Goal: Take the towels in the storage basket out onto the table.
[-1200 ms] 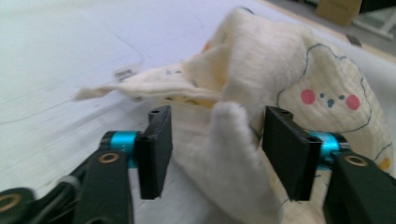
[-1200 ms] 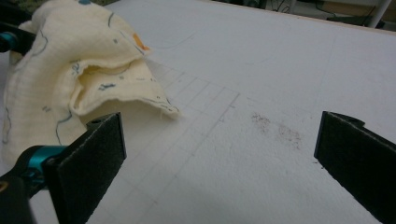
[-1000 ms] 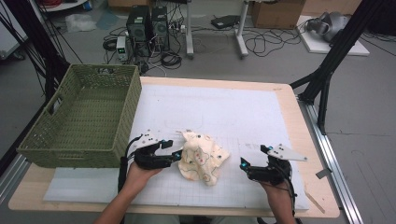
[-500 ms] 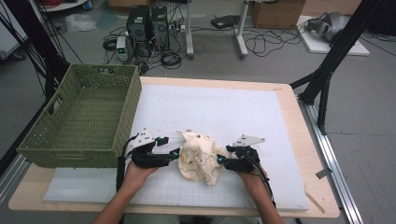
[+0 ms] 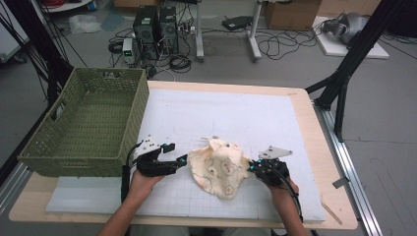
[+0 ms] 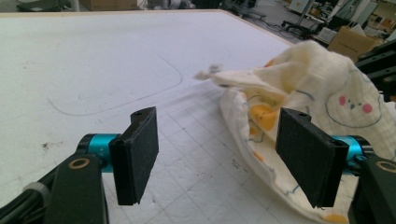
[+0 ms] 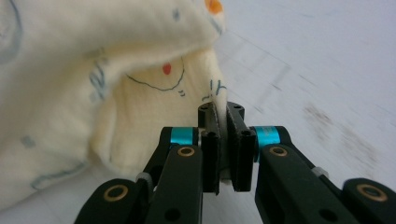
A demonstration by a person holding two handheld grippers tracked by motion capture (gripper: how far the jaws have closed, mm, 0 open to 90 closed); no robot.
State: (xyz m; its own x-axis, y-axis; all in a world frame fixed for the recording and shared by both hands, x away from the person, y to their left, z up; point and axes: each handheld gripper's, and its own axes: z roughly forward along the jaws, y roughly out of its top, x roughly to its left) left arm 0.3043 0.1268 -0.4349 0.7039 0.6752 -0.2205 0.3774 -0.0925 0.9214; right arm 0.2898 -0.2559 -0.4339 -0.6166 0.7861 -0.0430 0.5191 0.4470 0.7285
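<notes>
A crumpled cream cloth (image 5: 219,167) printed with small faces and orange spots lies on the white mat near the front edge. At the cloth's left edge my left gripper (image 5: 184,161) is open. In the left gripper view its jaws (image 6: 224,163) have just opened wider; the cloth (image 6: 317,88) reaches the right pad (image 6: 308,161) but is not pressed. At the cloth's right edge my right gripper (image 5: 251,168) has just closed. In the right gripper view its jaws (image 7: 223,140) pinch a fold of the cloth (image 7: 93,70).
A green woven basket (image 5: 74,164) stands on the table's left side, close behind my left hand. The white gridded mat (image 5: 236,113) stretches out beyond the cloth. Computers, cables and black stand legs are on the floor past the table.
My right gripper has moved left from the open mat to the cloth's right edge and closed on it. The left hand has stayed beside the cloth's left edge.
</notes>
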